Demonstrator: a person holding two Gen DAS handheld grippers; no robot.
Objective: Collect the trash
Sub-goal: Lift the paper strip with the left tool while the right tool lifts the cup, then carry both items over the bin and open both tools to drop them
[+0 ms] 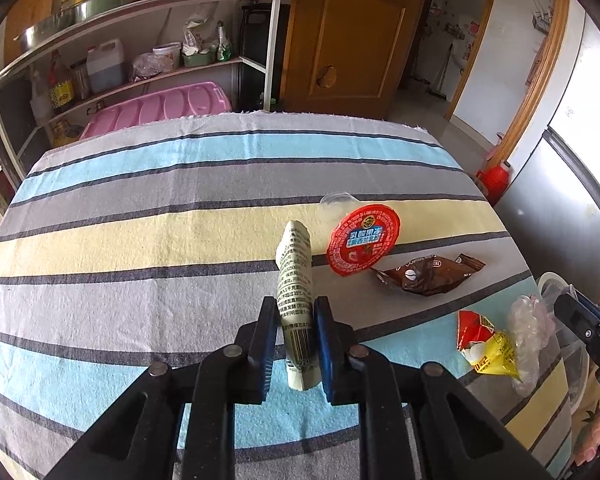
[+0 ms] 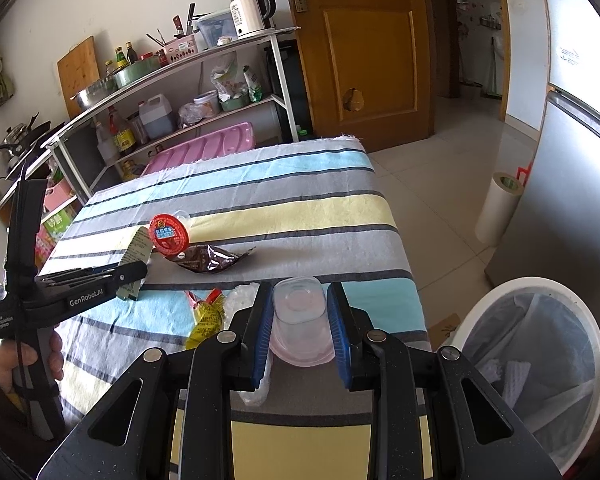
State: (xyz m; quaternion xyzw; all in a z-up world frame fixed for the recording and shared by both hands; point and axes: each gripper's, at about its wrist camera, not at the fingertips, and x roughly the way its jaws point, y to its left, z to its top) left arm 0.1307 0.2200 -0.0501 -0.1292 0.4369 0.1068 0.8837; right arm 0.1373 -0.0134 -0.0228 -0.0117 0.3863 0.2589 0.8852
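Gripping a pale green printed wrapper [image 1: 295, 280], our left gripper [image 1: 294, 312] pinches it upright above the striped tablecloth [image 1: 140, 240]. Our right gripper [image 2: 300, 312] clamps a clear plastic cup [image 2: 300, 316]. At 3 o'clock of the left gripper lie a yellow-red wrapper [image 1: 486, 344] and crumpled clear plastic [image 1: 528, 336]. Farther, at 1 o'clock, we note a brown wrapper [image 1: 428, 276], then a red-lidded jelly cup [image 1: 362, 244]. The white bin [image 2: 540, 360] stands at 4 o'clock of the right gripper.
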